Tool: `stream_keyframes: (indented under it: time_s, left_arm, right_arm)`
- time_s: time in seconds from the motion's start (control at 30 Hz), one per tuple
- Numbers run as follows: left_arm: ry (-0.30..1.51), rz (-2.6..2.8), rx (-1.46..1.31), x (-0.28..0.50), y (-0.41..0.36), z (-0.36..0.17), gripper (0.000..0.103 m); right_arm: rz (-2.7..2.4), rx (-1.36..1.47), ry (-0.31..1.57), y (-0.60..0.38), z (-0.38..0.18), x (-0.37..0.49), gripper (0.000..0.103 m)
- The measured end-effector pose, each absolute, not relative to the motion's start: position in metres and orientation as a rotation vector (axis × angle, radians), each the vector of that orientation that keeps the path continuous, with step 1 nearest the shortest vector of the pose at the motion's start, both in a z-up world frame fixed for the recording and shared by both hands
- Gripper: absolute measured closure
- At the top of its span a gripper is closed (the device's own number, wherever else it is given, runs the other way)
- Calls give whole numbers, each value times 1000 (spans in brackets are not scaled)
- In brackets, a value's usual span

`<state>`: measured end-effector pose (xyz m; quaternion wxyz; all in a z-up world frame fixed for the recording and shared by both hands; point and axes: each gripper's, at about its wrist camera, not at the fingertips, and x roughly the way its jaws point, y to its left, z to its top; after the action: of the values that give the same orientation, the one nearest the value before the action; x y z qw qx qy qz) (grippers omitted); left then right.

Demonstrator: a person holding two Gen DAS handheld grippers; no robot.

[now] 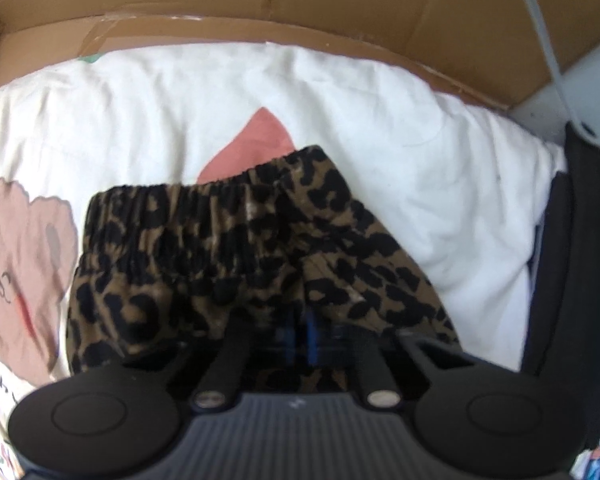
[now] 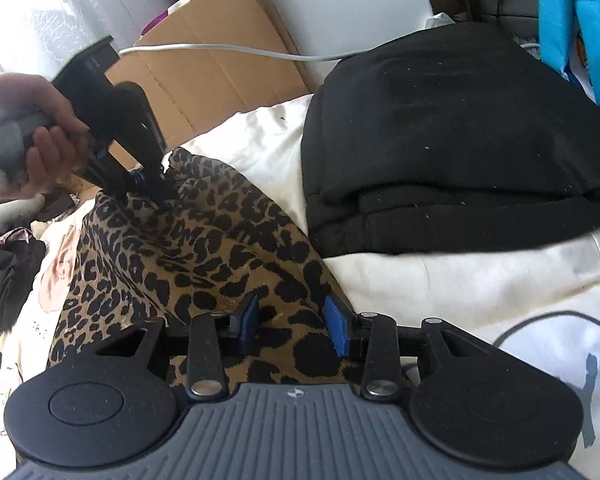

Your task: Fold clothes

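A leopard-print garment [image 1: 228, 240] with a gathered elastic waistband lies on a white printed sheet [image 1: 380, 120]. My left gripper [image 1: 304, 336] points down onto it, its blue pads pressed together with a pinch of the fabric between them. In the right wrist view a hand holds that left gripper [image 2: 152, 184], which nips the far end of the leopard-print garment [image 2: 220, 248]. My right gripper [image 2: 292, 320] hovers over the near end. Its blue pads [image 2: 336, 328] stand apart, and the cloth runs flat under the gap, unpinched.
A folded black garment [image 2: 460, 140] rests on the sheet just right of the leopard cloth. Cardboard [image 1: 300, 8] lines the far edge, with a white cable [image 2: 220, 48] across it. Dark clothes [image 2: 8, 264] are heaped at the left, and a blue cloth [image 2: 580, 20] hangs at the upper right.
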<state>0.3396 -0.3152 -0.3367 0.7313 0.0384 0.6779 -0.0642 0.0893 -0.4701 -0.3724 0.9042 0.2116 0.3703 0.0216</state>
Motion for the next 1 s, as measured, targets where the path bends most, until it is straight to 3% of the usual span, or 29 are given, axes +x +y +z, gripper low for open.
stream_keyframes:
  time_s: [0.27, 0.33, 0.4, 1.0]
  left_arm:
    - [1404, -262, 64, 336, -318, -296, 102]
    - [1386, -286, 61, 340, -324, -288, 102]
    - [1378, -295, 51, 341, -329, -285, 102]
    - [1308, -348, -61, 350, -341, -302, 103]
  right_arm:
    - [57, 429, 756, -471, -371, 84, 64]
    - [62, 405, 774, -469, -371, 85, 85]
    - [59, 386, 776, -469, -369, 85, 98]
    - [-36, 392, 753, -480, -362, 77, 103]
